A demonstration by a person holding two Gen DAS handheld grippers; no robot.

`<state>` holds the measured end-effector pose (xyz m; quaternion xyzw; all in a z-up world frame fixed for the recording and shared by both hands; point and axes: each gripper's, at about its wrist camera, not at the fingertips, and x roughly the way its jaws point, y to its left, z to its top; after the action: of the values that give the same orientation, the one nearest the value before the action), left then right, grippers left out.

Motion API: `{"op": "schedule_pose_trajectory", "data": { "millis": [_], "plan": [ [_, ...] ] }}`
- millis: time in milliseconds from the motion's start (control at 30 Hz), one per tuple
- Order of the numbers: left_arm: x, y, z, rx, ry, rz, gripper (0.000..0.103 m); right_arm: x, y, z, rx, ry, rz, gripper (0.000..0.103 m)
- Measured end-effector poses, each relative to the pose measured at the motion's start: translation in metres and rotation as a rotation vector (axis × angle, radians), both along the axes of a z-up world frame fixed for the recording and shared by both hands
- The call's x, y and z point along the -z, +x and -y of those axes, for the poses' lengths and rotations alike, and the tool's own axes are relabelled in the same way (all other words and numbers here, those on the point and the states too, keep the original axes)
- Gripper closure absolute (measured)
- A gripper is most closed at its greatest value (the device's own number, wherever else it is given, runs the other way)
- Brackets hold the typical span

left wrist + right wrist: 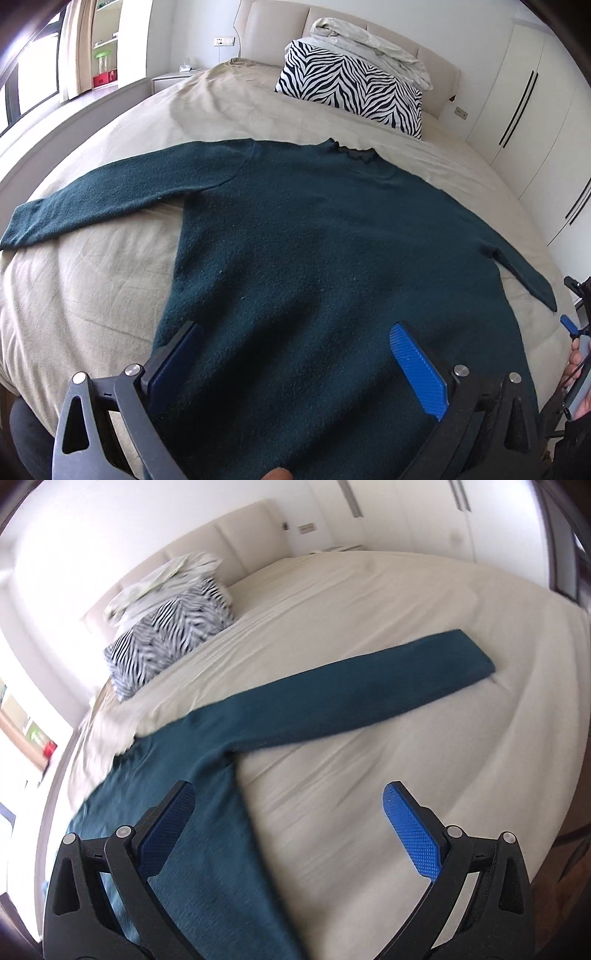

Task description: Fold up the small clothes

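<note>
Left wrist view looks close over the sweater (314, 240) toward the headboard; right wrist view, tilted, shares its sleeve and zebra pillow (170, 631)

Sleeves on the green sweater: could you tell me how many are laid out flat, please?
2. One sleeve stretches out to the sweater body's left; the other sleeve stretches to its right. Both lie flat on the bed, unfolded.

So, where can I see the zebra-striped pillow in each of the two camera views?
Left wrist view: the zebra-striped pillow is in the upper centre, against the headboard, beyond the collar of the green sweater.
Right wrist view: the pillow is in the upper left, blurred, far from the sweater's outstretched sleeve.
Shared landmark: the crumpled white bedding piled on top of the pillow.
</note>
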<state>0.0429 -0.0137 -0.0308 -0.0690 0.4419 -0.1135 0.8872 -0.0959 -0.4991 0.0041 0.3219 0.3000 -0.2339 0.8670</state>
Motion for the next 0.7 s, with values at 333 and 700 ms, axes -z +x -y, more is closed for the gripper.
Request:
{"op": "schedule_pose_trajectory", "data": {
  "millis": [333, 700],
  "plan": [
    [0.007, 0.042, 0.052, 0.061, 0.059, -0.055, 0.000, 0.084, -0.037, 0.200, 0.301, 0.414, 0.134, 0.039],
    [0.021, 0.084, 0.069, 0.100, -0.076, -0.092, 0.014, 0.101, 0.003, 0.271, 0.312, 0.396, 0.166, 0.059]
  ]
}}
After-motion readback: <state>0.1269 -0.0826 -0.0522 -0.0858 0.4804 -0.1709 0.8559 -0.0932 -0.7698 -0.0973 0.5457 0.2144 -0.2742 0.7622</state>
